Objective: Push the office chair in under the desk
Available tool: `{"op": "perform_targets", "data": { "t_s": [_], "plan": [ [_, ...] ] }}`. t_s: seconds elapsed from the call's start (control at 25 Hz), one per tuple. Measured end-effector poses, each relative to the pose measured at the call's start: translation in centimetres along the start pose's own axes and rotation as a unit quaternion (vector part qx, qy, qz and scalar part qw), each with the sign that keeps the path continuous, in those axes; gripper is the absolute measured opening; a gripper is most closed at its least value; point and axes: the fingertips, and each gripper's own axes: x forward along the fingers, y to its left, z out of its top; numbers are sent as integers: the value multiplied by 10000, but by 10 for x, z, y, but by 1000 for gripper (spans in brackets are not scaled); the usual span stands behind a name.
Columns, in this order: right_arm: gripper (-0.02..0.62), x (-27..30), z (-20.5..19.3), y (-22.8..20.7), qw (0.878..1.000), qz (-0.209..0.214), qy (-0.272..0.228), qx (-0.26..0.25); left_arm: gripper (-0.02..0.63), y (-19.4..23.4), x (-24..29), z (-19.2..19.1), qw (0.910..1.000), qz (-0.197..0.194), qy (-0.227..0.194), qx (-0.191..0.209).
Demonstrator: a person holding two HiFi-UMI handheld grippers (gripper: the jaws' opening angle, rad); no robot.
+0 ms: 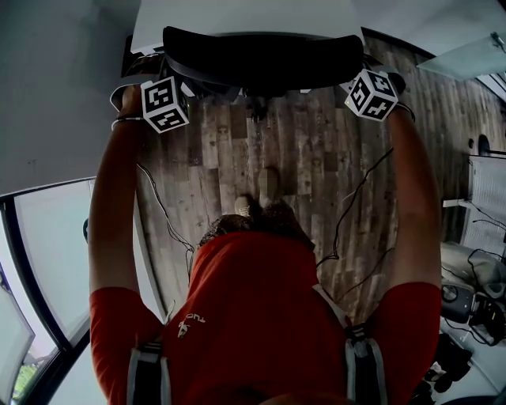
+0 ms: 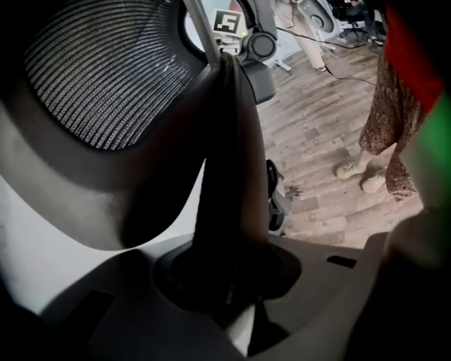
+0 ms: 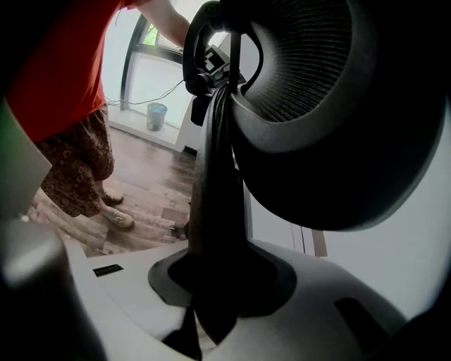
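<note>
Your left gripper (image 2: 230, 77) and right gripper (image 3: 224, 106) both have their fingers closed tight together, with nothing between them. Each rests against one side of the office chair (image 1: 265, 57), along its black mesh back. The chair stands straight ahead of you on the wood floor (image 1: 300, 158), its back right at the edge of the white desk (image 1: 237, 16).

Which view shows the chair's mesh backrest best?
Left gripper view: the backrest fills the upper left, its mesh weave lit and clear. The right gripper view shows the backrest larger but mostly in shadow. The head view shows only its top edge from above.
</note>
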Motion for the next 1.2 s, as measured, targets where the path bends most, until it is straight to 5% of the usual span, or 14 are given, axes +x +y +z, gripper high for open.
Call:
{"op": "perform_targets", "data": {
  "t_s": [0.52,1.2],
  "plan": [
    [109,26,-29,-59,9996,89,-150,-202,98,40,37,12,9999,71,80,-92],
    [136,28,-32,-57,9995,-37,-168,-251,129,31,33,15,9990,245,110,-368]
  ]
}}
